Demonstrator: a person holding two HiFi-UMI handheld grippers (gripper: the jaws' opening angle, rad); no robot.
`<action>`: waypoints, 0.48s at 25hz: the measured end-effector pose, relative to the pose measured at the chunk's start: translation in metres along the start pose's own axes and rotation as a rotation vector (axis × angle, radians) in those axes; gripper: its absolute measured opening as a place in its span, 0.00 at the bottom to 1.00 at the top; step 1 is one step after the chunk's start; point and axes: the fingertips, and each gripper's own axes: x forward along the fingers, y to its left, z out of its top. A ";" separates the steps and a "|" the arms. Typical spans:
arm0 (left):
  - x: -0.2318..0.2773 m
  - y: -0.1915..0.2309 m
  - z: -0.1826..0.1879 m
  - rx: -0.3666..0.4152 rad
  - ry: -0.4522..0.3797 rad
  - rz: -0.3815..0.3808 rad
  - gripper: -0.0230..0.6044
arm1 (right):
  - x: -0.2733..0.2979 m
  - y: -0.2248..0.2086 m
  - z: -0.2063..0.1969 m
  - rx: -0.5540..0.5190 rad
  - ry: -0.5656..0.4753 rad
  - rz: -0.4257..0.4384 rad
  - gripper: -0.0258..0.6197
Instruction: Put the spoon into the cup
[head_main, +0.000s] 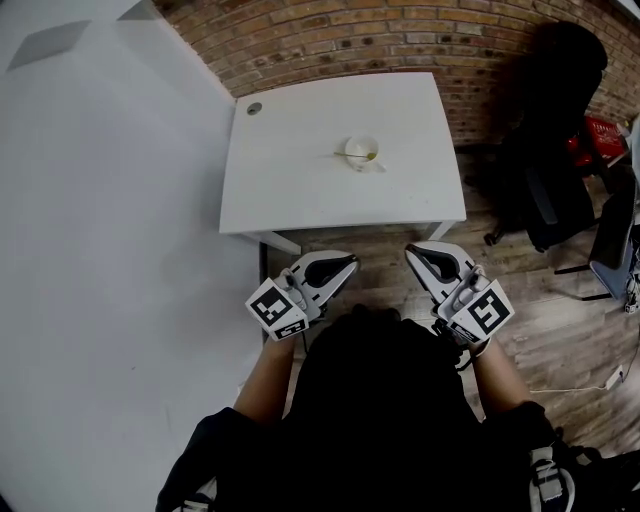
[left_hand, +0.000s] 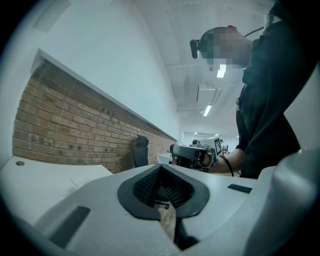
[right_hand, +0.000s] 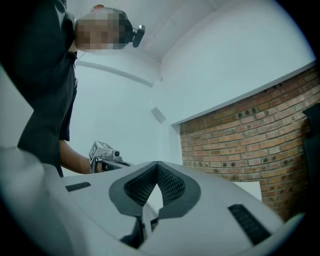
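Observation:
A small white cup (head_main: 361, 151) stands near the middle of the white table (head_main: 300, 190). A thin spoon (head_main: 347, 155) rests in it, with its handle sticking out to the left over the rim. Both grippers are held low in front of the person's body, short of the table's near edge and well away from the cup. My left gripper (head_main: 350, 262) has its jaws closed together with nothing between them (left_hand: 161, 167). My right gripper (head_main: 411, 251) is likewise shut and empty (right_hand: 157, 165). Each gripper view shows the other gripper across from it.
A brick wall (head_main: 400, 30) runs behind the table and a white wall (head_main: 90, 250) stands along its left side. A black office chair (head_main: 555, 150) sits to the right on the wooden floor. A round grommet (head_main: 254, 108) marks the table's far left corner.

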 end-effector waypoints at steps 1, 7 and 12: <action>0.001 -0.001 0.000 0.004 -0.004 0.001 0.06 | -0.002 0.000 -0.004 -0.001 0.006 -0.001 0.04; 0.001 -0.009 -0.007 0.006 -0.004 0.022 0.06 | -0.023 0.005 -0.003 -0.063 -0.017 -0.066 0.04; -0.008 -0.008 -0.011 -0.010 0.033 0.031 0.06 | -0.024 0.005 0.008 -0.131 -0.029 -0.070 0.04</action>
